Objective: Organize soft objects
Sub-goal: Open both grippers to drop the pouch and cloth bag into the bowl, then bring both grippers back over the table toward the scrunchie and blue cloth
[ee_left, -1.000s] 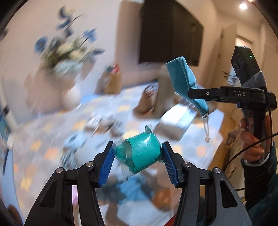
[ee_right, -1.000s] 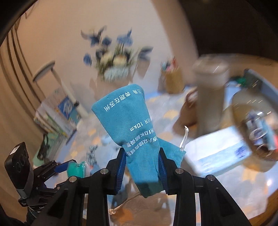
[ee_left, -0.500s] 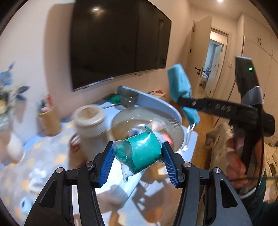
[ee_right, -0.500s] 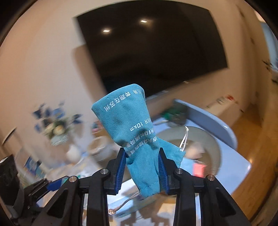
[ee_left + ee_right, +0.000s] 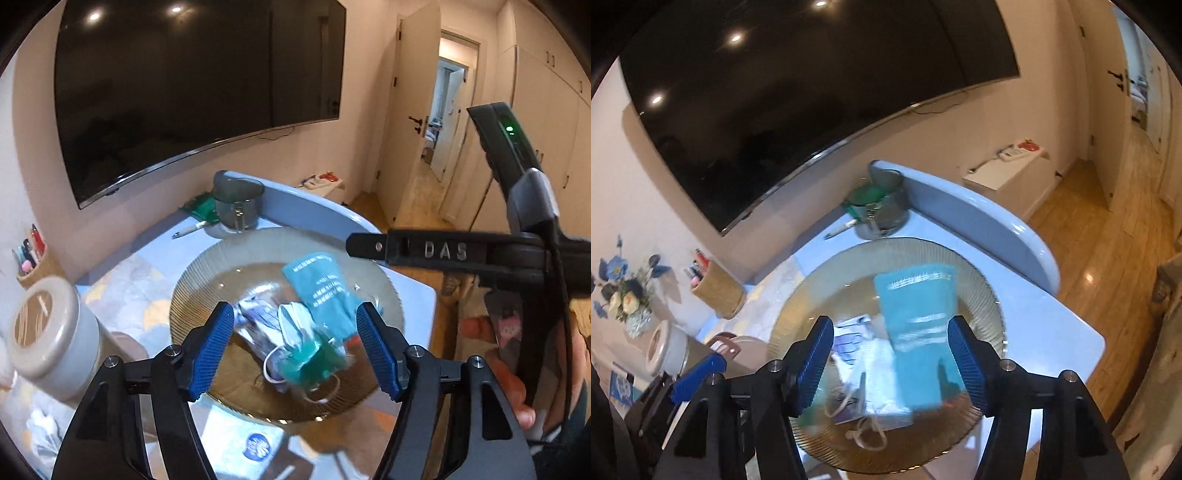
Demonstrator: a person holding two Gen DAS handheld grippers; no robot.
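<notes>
left gripper (image 5: 295, 347): jaws wide now, no longer clamping the teal plastic-wrapped soft bundle (image 5: 312, 360)
right gripper (image 5: 891, 356): jaws wide, has let go of the blue printed cloth pouch (image 5: 919, 332)
both items: in ribbed round glass plate (image 5: 192, 295), blurred, beside white face mask (image 5: 295, 321)

Both wrist cameras look steeply down, close over the ribbed glass plate (image 5: 192, 284) (image 5: 982, 291) on the worktop (image 5: 122, 273) (image 5: 1052, 332), side by side, sharing the television wall.
</notes>
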